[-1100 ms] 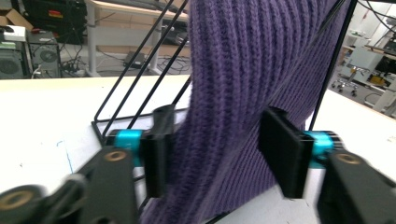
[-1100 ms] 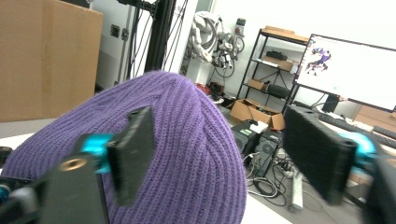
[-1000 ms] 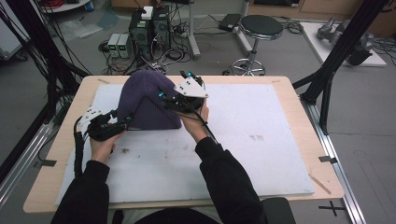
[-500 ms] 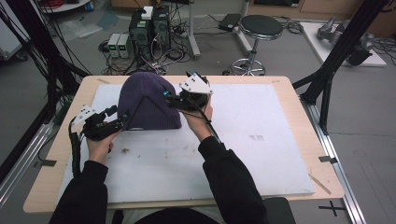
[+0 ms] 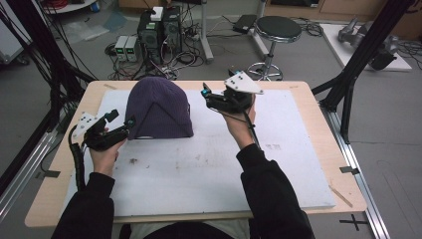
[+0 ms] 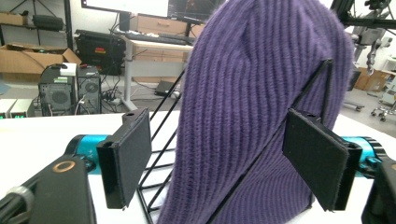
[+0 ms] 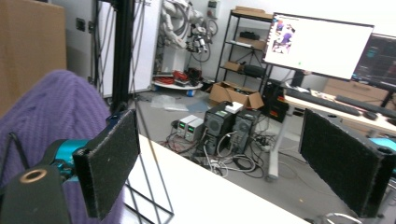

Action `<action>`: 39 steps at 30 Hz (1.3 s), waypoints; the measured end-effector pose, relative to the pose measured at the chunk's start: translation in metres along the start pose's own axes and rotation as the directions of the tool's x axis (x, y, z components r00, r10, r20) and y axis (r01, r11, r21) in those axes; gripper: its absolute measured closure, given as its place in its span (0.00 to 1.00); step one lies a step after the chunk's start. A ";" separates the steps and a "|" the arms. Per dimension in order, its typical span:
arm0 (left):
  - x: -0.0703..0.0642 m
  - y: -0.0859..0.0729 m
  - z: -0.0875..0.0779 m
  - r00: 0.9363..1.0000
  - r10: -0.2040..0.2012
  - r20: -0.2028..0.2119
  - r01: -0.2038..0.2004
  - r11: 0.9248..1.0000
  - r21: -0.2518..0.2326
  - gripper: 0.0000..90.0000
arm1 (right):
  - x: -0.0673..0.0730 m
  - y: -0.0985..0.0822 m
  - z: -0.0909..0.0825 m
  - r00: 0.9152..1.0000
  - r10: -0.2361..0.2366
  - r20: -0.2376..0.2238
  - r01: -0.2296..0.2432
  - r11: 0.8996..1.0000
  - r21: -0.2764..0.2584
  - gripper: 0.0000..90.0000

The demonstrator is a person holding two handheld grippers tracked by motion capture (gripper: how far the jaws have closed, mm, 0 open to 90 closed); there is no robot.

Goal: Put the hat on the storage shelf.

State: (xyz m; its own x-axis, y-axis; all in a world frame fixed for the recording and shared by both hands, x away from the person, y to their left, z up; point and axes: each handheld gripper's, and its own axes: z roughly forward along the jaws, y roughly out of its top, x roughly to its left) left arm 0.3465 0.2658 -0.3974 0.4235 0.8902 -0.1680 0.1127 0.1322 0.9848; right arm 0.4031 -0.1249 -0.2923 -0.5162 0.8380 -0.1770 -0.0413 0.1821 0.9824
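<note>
The purple knitted hat (image 6: 252, 107) covers most of the black wire stand (image 6: 161, 154) beneath it, so its upper frame is hidden, while in the left gripper view the hat's top and bottom run past the edges, and the person's forearms leave the high view's bottom.

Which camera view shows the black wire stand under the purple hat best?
The left gripper view: the wire stand crosses the purple hat close up. The right gripper view shows its base beside the hat's edge. In the high view the hat covers nearly all of it.
</note>
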 end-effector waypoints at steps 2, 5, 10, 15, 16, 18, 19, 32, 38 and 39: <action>-0.003 0.001 -0.002 1.000 0.022 0.005 -0.022 1.000 0.004 0.25 | -0.008 0.001 -0.007 1.000 -0.001 0.010 0.001 1.000 0.000 0.13; -0.008 0.004 -0.006 0.999 0.048 0.012 -0.048 0.999 0.002 0.25 | -0.020 0.003 -0.022 0.999 -0.024 0.029 0.024 1.000 0.005 0.13; -0.014 0.010 -0.011 0.998 0.060 -0.006 -0.060 0.998 -0.035 0.24 | -0.035 0.004 -0.043 0.999 0.001 0.039 0.000 1.000 -0.005 0.13; -0.021 0.017 -0.016 0.997 0.076 0.006 -0.075 0.995 -0.059 0.24 | -0.038 0.003 -0.056 0.998 -0.038 0.056 0.038 0.999 -0.002 0.13; -0.022 0.018 -0.017 0.997 0.081 0.010 -0.080 0.995 -0.060 0.24 | -0.039 0.003 -0.059 0.998 -0.040 0.058 0.040 0.999 -0.001 0.13; -0.023 0.020 -0.020 0.996 0.088 0.014 -0.087 0.994 -0.065 0.24 | -0.041 0.001 -0.064 0.996 -0.048 0.069 0.049 0.999 -0.002 0.13; -0.023 0.021 -0.021 0.996 0.091 0.016 -0.089 0.994 -0.068 0.24 | -0.043 0.000 -0.067 0.996 -0.050 0.072 0.050 0.999 0.004 0.13; -0.015 0.019 -0.042 0.997 0.078 -0.017 -0.080 0.994 -0.077 0.24 | -0.066 -0.023 -0.108 0.985 -0.048 0.164 0.044 0.999 0.027 0.13; -0.010 0.019 -0.055 0.997 0.067 -0.041 -0.071 0.994 -0.087 0.23 | -0.074 -0.042 -0.123 0.980 -0.018 0.200 0.010 0.999 0.044 0.13; -0.009 0.018 -0.056 0.997 0.067 -0.043 -0.071 0.994 -0.088 0.23 | -0.075 -0.045 -0.125 0.979 -0.014 0.203 0.004 0.999 0.049 0.13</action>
State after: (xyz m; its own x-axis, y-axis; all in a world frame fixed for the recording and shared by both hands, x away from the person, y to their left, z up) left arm 0.2940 0.2847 -0.3753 0.3911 0.9150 -0.0994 0.0032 0.1067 0.9943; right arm 0.3367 -0.2605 -0.3153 -0.3310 0.9224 -0.1989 -0.0013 0.2104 0.9776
